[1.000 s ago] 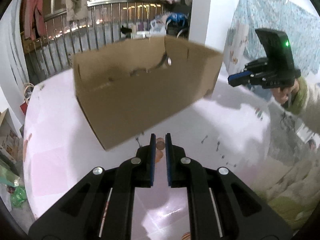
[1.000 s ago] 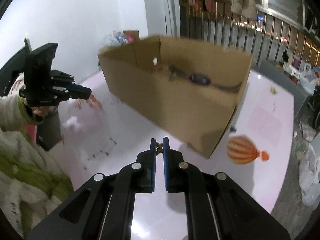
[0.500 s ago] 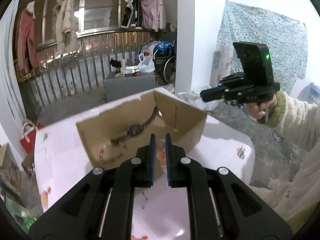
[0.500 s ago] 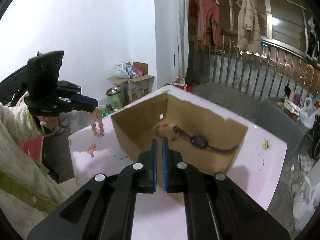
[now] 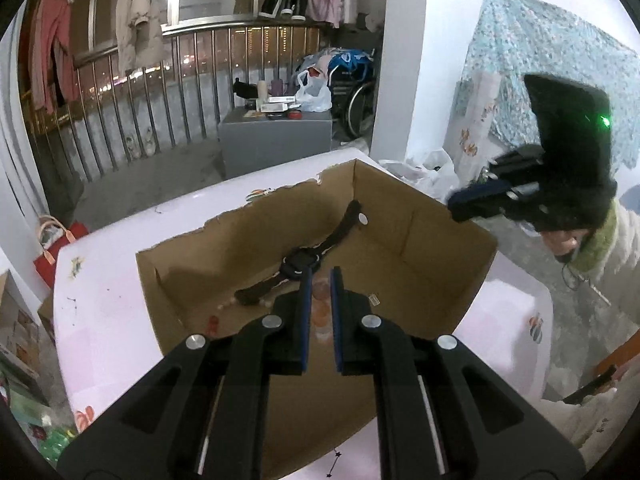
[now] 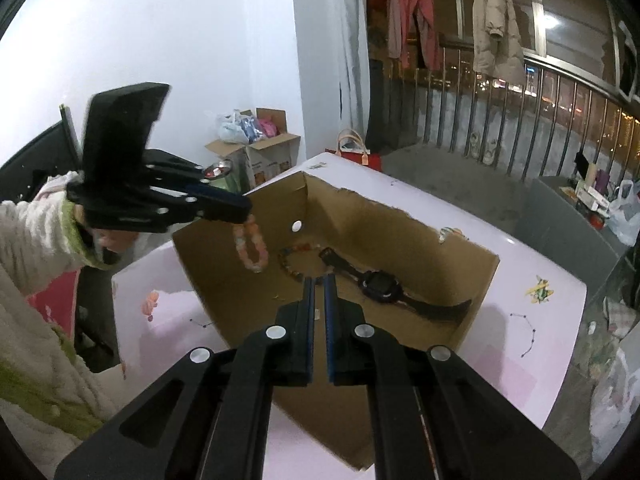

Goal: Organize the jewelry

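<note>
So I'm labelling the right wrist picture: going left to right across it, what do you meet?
Left gripper → pink bead bracelet hanging from it → dark bead string on the box floor → black watch → cardboard box right wall → small yellow print on the table.

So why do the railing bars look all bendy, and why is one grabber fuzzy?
Left wrist view: the fisheye lens curves the railing, and the right gripper is smeared by motion blur. Right wrist view: the left gripper is a little blurred too, the white wall glows bright, and the cardboard box stays sharp.
</note>
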